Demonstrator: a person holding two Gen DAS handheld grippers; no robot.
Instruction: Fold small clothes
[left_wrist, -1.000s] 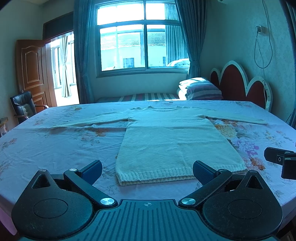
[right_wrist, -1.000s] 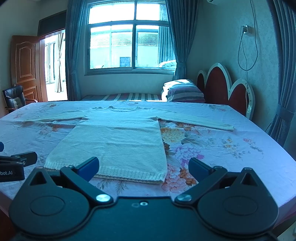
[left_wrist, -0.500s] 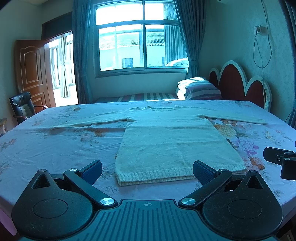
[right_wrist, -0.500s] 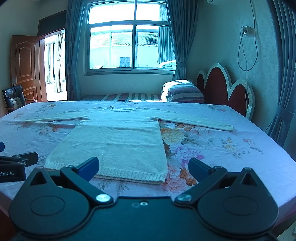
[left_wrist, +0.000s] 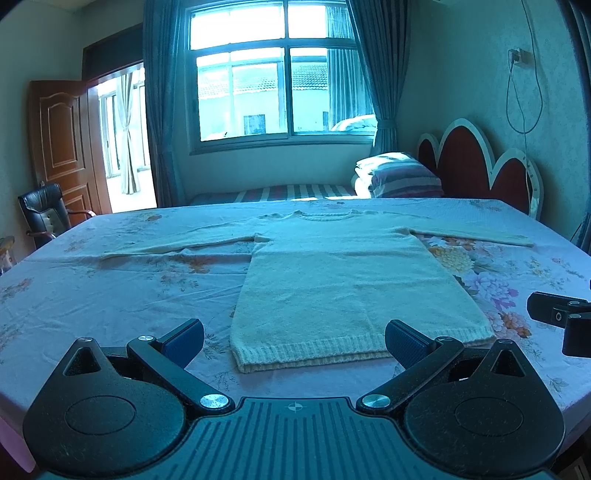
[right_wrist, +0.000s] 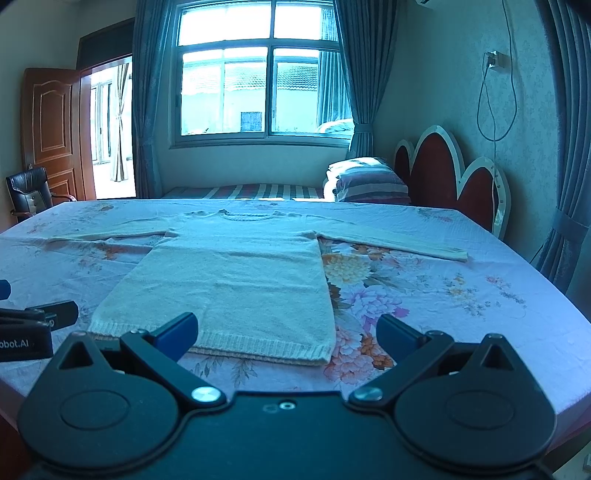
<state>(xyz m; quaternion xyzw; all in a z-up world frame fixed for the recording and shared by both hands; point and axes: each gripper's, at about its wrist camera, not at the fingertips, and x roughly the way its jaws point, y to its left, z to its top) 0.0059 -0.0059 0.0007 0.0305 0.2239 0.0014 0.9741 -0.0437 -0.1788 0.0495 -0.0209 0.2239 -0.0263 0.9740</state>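
Observation:
A cream knit sweater (left_wrist: 343, 280) lies flat on the floral tablecloth, hem toward me, both sleeves spread out sideways. It also shows in the right wrist view (right_wrist: 236, 280). My left gripper (left_wrist: 294, 338) is open and empty, hovering just before the hem's left part. My right gripper (right_wrist: 287, 332) is open and empty, just before the hem's right corner. Each gripper shows at the edge of the other's view: the right one (left_wrist: 557, 317) and the left one (right_wrist: 33, 325).
The table's floral cloth (left_wrist: 110, 288) stretches wide on both sides of the sweater. Beyond the table are a striped bed (left_wrist: 273, 192), stacked pillows (left_wrist: 399, 177), a red headboard (left_wrist: 476, 166), a black chair (left_wrist: 44, 210) and a wooden door (left_wrist: 62, 144).
Both views have shifted only very slightly. The sweater lies as before and both grippers stay open.

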